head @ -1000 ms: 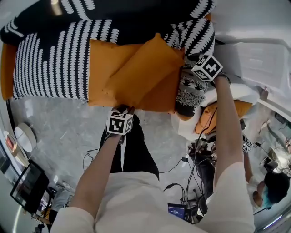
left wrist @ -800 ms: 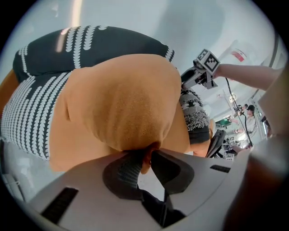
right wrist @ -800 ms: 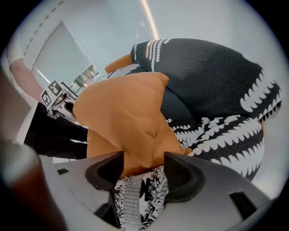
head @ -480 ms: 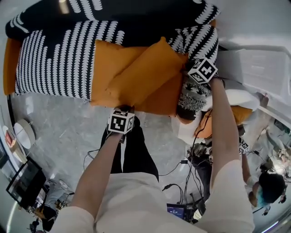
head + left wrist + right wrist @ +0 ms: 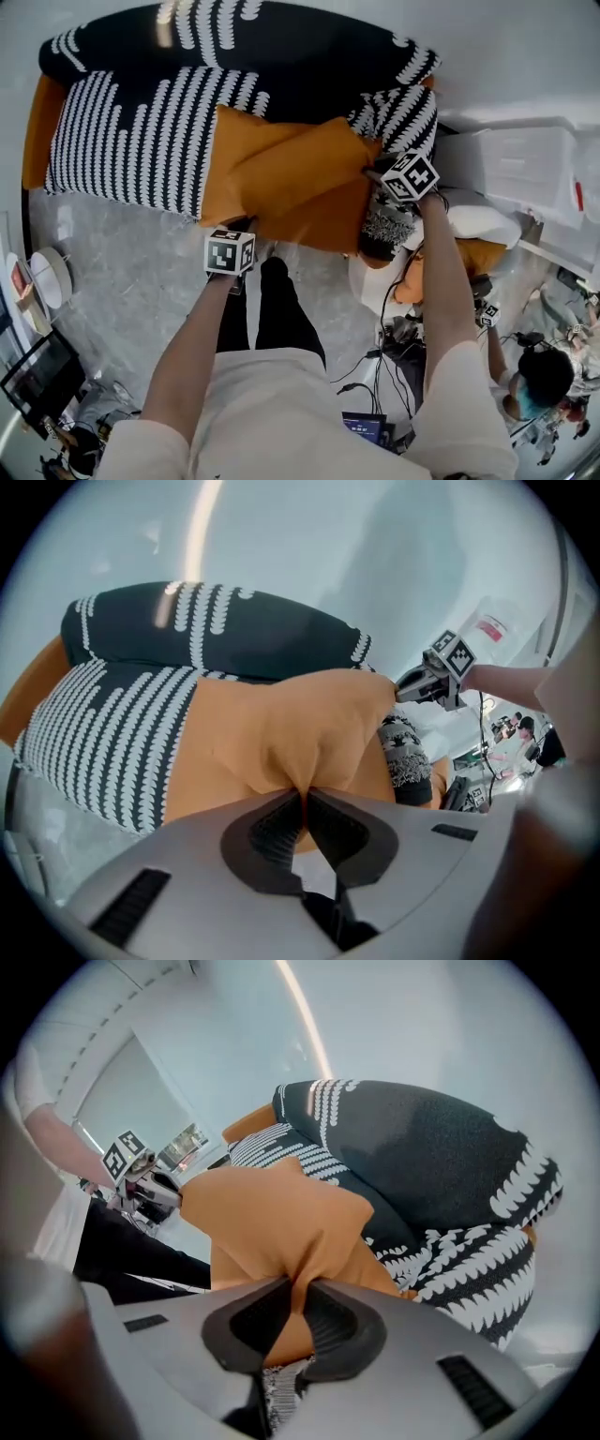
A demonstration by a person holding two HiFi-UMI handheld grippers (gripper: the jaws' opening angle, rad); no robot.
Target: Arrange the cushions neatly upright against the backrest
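Observation:
An orange cushion (image 5: 298,169) lies tilted on the black-and-white patterned sofa (image 5: 131,141), over a second orange cushion (image 5: 234,141). My left gripper (image 5: 246,227) holds its near edge. In the left gripper view the jaws (image 5: 305,799) have just been closing and pinch a fold of the orange cushion (image 5: 281,728). My right gripper (image 5: 372,172) holds the cushion's right corner. In the right gripper view its jaws (image 5: 298,1302) have also just been closing, with orange cushion (image 5: 272,1218) fabric pressed between the pads. The sofa backrest (image 5: 244,47) lies behind.
A grey patterned cushion (image 5: 386,214) leans at the sofa's right end. White and orange pillows (image 5: 473,211) lie beside it. A white box (image 5: 516,155) stands at the right. Cables (image 5: 394,328) and another person (image 5: 534,394) are on the floor at the lower right.
Both grippers have closed on the top orange cushion, left on the near edge and right on the right corner. The cushion has risen slightly with them.

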